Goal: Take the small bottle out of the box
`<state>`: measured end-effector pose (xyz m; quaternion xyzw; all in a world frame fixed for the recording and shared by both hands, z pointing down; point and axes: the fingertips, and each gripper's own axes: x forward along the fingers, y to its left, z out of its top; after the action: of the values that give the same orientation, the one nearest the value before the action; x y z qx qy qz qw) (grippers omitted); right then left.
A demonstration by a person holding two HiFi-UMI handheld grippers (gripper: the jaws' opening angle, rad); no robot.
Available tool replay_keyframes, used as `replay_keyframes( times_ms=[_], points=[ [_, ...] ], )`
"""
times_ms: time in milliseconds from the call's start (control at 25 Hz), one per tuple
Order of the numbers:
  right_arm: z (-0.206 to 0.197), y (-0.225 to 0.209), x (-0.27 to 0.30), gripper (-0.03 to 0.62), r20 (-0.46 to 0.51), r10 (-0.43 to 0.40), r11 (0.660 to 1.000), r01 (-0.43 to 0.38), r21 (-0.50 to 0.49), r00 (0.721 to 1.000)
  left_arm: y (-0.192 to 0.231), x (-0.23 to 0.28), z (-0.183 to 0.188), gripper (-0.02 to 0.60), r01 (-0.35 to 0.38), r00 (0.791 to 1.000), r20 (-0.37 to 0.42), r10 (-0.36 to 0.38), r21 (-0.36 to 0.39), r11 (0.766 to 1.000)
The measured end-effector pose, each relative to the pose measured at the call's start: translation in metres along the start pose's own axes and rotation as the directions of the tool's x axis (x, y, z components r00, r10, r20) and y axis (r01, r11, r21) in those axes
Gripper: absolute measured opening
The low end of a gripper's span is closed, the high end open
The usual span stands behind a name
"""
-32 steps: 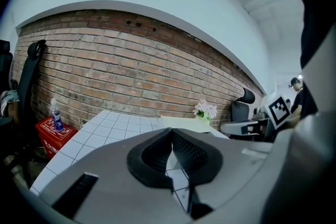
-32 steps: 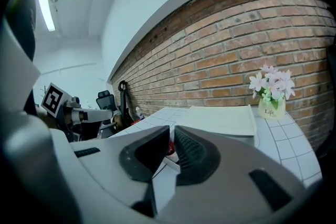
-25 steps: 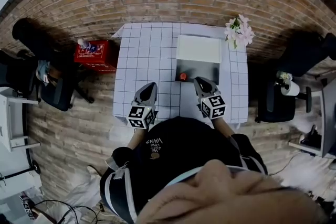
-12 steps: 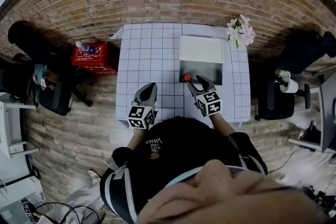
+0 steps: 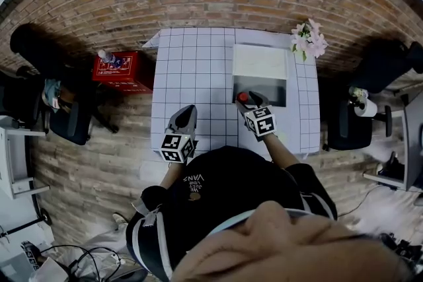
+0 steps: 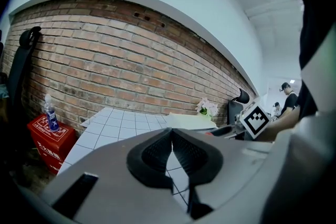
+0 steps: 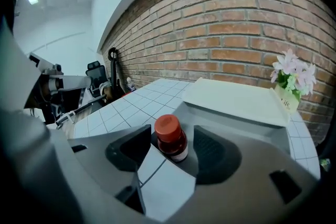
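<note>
The small bottle (image 5: 242, 97) has a red cap and dark body and stands upright in the near left corner of the grey box (image 5: 272, 90), whose white lid (image 5: 260, 61) lies open behind it. My right gripper (image 5: 248, 101) reaches over the box's front edge. In the right gripper view the bottle (image 7: 170, 137) is between the jaws of the right gripper (image 7: 173, 141); they are opening, with a gap on each side. My left gripper (image 5: 186, 114) hovers over the near part of the white checked table (image 5: 192, 69). The left gripper (image 6: 171, 132) is shut and empty.
A small vase of pink flowers (image 5: 306, 41) stands at the table's far right corner, beside the lid. On the floor to the left a red crate (image 5: 121, 69) holds a water bottle. Dark office chairs (image 5: 66, 109) stand on both sides. A brick wall runs behind.
My right gripper has moved forward to the box's near left corner and its jaws have gone from shut to wide apart around the bottle. The left gripper has stayed put.
</note>
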<state>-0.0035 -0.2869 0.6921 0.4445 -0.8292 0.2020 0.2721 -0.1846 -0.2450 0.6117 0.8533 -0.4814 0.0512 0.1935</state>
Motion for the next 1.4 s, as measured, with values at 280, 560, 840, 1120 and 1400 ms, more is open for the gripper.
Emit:
replay_keyframes(
  times_ms=[280,560,840,1120,1400],
  points=[
    [-0.007,-0.002,0.015,0.229,-0.059,-0.047,0.999,0.046,-0.023,0.997,0.007,-0.003,-0.002,0.012,0.007,1.0,-0.011,-0.008,-0.009,1.0],
    [-0.012,-0.006,0.021,0.229,-0.094,-0.059,0.998,0.058,-0.021,0.994,0.012,-0.006,-0.005,0.012,0.008,1.0,-0.024,-0.008,-0.015,1.0],
    [-0.01,-0.004,0.029,0.229,-0.112,-0.061,0.998,0.058,-0.038,0.992,0.017,-0.007,-0.004,0.012,0.0,1.0,-0.012,0.0,-0.026,1.0],
    [-0.01,-0.002,0.03,0.212,-0.124,-0.054,0.998,0.049,-0.044,0.991,0.027,-0.009,-0.004,0.012,-0.023,1.0,0.006,0.023,-0.038,0.999],
    [-0.008,-0.004,0.026,0.21,-0.122,-0.107,0.993,0.099,-0.072,0.987,0.032,-0.015,-0.002,0.012,-0.021,1.0,0.011,0.022,-0.038,0.999]
  ],
)
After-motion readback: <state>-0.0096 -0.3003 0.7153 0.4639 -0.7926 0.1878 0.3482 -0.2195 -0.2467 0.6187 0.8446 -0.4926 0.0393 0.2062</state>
